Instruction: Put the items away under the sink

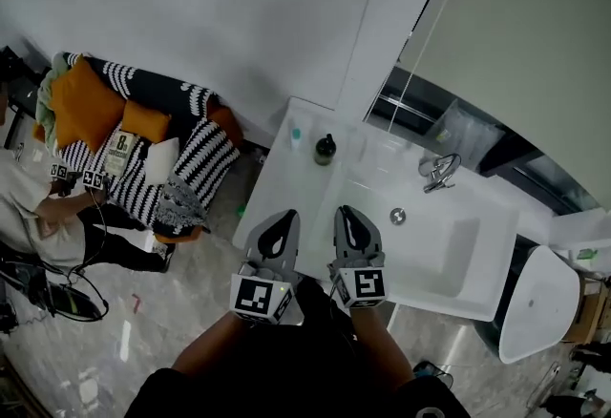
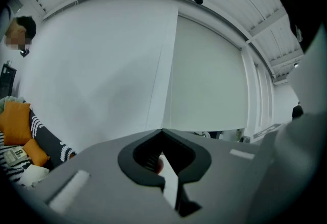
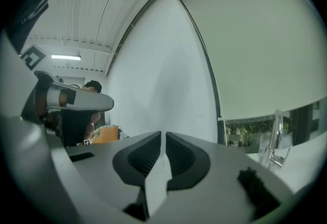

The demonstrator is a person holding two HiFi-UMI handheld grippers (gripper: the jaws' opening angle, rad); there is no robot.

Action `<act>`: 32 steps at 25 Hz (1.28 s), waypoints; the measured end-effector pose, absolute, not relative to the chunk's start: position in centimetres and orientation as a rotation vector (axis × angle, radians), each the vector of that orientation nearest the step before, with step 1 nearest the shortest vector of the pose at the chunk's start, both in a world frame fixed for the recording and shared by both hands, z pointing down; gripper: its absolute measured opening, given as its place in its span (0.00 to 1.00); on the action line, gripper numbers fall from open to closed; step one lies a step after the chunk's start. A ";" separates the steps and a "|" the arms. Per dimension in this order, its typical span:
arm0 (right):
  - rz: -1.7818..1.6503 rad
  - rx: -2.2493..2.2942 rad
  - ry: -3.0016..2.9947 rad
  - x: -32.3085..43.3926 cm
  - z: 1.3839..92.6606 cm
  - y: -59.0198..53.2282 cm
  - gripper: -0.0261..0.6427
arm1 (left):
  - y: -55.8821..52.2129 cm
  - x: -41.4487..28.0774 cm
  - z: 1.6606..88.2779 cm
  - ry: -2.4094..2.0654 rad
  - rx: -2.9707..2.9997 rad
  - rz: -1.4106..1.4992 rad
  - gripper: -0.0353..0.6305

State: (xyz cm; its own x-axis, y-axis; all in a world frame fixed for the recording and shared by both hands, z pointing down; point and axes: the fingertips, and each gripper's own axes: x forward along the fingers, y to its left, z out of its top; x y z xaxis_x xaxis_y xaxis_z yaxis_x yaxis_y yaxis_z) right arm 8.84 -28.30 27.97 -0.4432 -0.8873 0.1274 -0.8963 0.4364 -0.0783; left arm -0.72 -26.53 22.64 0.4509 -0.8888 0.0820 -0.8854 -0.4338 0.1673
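The white sink counter (image 1: 286, 187) lies below and ahead of me, with a basin, a drain (image 1: 397, 216) and a chrome tap (image 1: 439, 172). A dark round bottle (image 1: 325, 149) and a small teal item (image 1: 296, 134) stand at the counter's back left. My left gripper (image 1: 284, 215) and right gripper (image 1: 346, 211) hover side by side over the counter's front edge, pointing level. Both hold nothing. The left gripper's (image 2: 162, 131) jaw tips touch. On the right gripper (image 3: 163, 135) only a hairline slit shows between the tips. The space under the sink is hidden.
A sofa (image 1: 191, 154) with a striped throw and orange cushions (image 1: 84, 103) stands left of the counter. A seated person (image 1: 38, 216) is at the far left, with cables on the floor. A white rounded fixture (image 1: 539, 302) sits right of the sink. A white wall lies ahead.
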 end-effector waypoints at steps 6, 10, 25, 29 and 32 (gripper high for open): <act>0.226 1.559 -2.585 8.9 31.1 -33.1 0.15 | -29.5 -0.1 23.8 -1.572 2.486 0.005 0.06; 0.251 1.522 -2.571 8.5 33.6 -35.8 0.21 | -31.0 0.3 24.3 -1.585 2.468 0.013 0.06; 0.305 1.443 -2.533 7.5 40.3 -43.5 0.30 | -34.7 0.3 28.4 -1.630 2.370 0.072 0.06; 0.298 1.422 -2.531 7.1 41.5 -44.8 0.30 | -35.0 0.1 29.3 -1.624 2.338 0.092 0.06; 0.292 1.406 -2.531 6.8 42.3 -45.5 0.31 | -35.4 -0.3 29.7 -1.649 2.342 0.083 0.06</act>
State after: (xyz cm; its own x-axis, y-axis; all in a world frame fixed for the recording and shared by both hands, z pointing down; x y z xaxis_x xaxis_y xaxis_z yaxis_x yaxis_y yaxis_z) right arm 6.80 -45.46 42.28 -0.5128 -0.8062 0.2951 -0.8523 0.5194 -0.0618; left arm -0.32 -35.45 29.69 0.3483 -0.9151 0.2033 -0.9309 -0.3120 0.1901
